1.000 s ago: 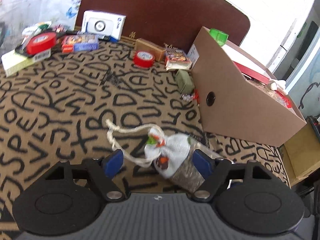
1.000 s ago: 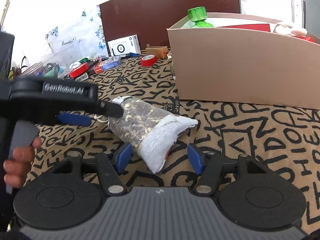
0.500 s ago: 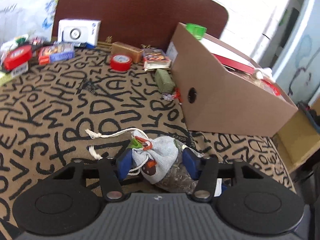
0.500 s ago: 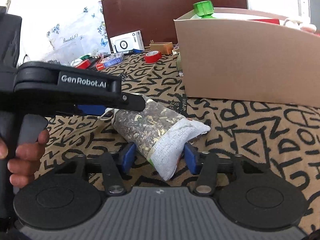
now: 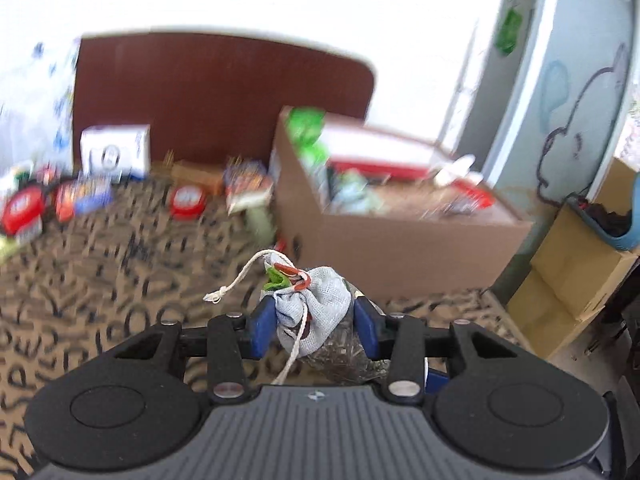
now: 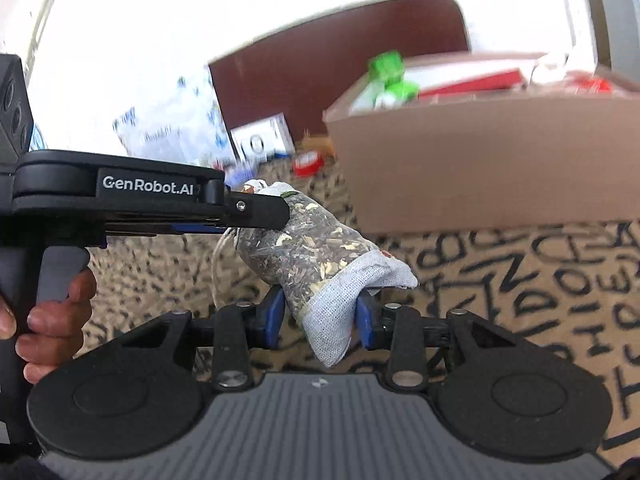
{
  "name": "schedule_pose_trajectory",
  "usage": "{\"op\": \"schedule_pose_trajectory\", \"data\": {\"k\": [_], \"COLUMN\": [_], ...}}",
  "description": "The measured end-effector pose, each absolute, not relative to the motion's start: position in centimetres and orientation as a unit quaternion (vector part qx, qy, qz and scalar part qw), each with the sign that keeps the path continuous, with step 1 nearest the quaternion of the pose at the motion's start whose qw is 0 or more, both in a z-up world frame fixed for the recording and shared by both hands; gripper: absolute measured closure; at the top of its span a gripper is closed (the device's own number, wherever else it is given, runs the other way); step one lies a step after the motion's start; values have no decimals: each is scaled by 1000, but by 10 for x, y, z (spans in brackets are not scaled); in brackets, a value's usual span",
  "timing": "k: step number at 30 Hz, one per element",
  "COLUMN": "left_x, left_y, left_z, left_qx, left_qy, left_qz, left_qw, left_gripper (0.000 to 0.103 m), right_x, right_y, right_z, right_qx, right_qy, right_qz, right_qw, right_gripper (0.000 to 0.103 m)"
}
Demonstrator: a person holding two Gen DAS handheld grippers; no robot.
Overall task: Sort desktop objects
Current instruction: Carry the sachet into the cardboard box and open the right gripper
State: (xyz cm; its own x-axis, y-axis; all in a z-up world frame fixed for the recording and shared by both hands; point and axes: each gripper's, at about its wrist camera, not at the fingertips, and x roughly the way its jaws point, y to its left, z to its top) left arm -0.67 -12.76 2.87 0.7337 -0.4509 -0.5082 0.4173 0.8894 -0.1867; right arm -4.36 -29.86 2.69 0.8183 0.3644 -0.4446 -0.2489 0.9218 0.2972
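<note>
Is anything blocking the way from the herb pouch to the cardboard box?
Nothing visible does. The white mesh herb pouch, clamped by the left gripper and right gripper, hangs before the open brown cardboard box; only its near wall lies ahead.

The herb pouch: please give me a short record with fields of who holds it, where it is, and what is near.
object: herb pouch, drawstring tied
held by: left hand-held gripper at the tied end; right hand-held gripper at the bottom end
position: lifted off the lettered tablecloth
nearby: cardboard box, already holding items
behind: red tape roll, white box
image quality: background blurred
</note>
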Motion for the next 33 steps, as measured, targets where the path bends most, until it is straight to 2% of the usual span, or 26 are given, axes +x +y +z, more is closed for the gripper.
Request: {"op": "schedule_pose_trajectory", "data": {"k": [9,17,23,25,26,27,29,30,33], "left_x": [12,76,104,112,114,116,117,116,115], "left_y": [-179,-217,-231,-228,-224,-220,-214,-213,-217], "left_z": [85,96,66,54,51,49,48,49,52], "left_qx": [-25,-89,-82,-80,-81,-86,-95,-95,-91], "left_qy": [182,189,221,239,250,257,252,248,250], "left_qz": [-300,-346,-335,-321,-318,-315,-317,-316,-311], "left_qw": [936,915,912,913,911,910,909,911,913], "left_gripper": [58,59,59,47,36,31,27,22,17], "right_x": [-35,10,52,66,67,66,63,63,69], "right_y": [-347,-395,-421,-420,-418,-418,-419,-419,-420], "right_z": [87,112,104,96,90,87,83,82,82], "right_qx": [68,14,-4,-6,-8,-11,-8,-4,-1], "right_qy": [144,104,112,149,157,155,151,151,161], "right_qz": [116,54,40,43,36,33,33,31,23], "right_qw": [980,993,993,988,987,987,988,988,987], "right_gripper": [67,67,67,66,66,66,64,60,52]}}
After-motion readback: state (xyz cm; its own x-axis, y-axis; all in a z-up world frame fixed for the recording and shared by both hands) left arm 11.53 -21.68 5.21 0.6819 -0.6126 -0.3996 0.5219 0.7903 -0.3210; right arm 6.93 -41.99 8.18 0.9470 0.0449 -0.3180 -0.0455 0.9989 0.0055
